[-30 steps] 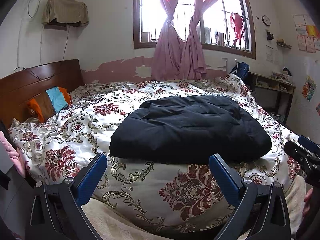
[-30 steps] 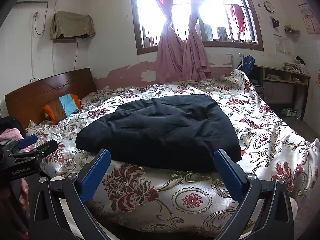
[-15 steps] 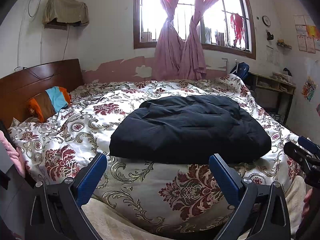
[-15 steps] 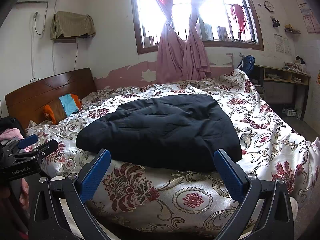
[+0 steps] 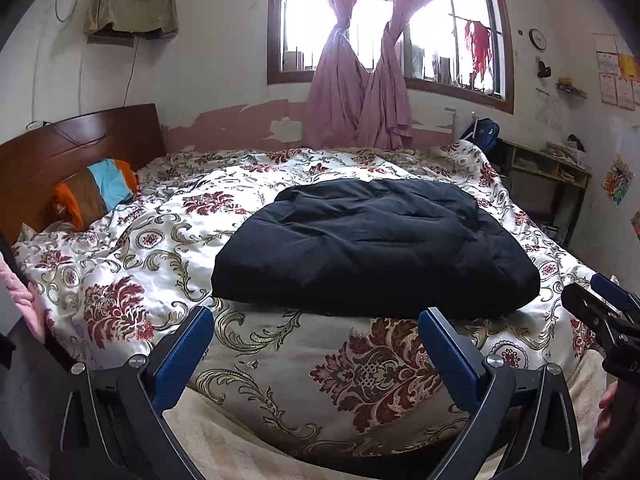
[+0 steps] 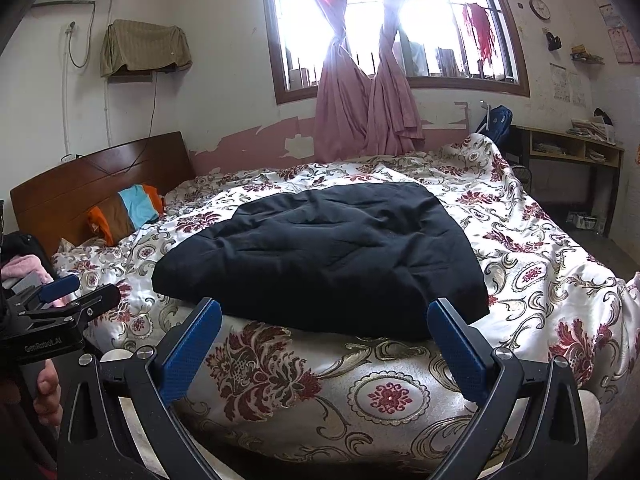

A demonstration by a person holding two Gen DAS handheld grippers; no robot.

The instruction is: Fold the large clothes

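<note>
A black padded garment (image 5: 372, 248) lies folded in a thick rectangle on the floral quilt of the bed (image 5: 132, 264); it also shows in the right wrist view (image 6: 320, 256). My left gripper (image 5: 316, 344) is open and empty, held off the bed's near edge, short of the garment. My right gripper (image 6: 324, 344) is open and empty, also short of the garment. The right gripper shows at the right edge of the left wrist view (image 5: 600, 308). The left gripper shows at the left edge of the right wrist view (image 6: 60, 304).
A wooden headboard (image 5: 80, 148) and a striped orange, brown and blue pillow (image 5: 96, 196) are at the left. A window with pink curtains (image 5: 360, 92) is behind the bed. A wooden shelf desk (image 6: 576, 160) stands at the right wall.
</note>
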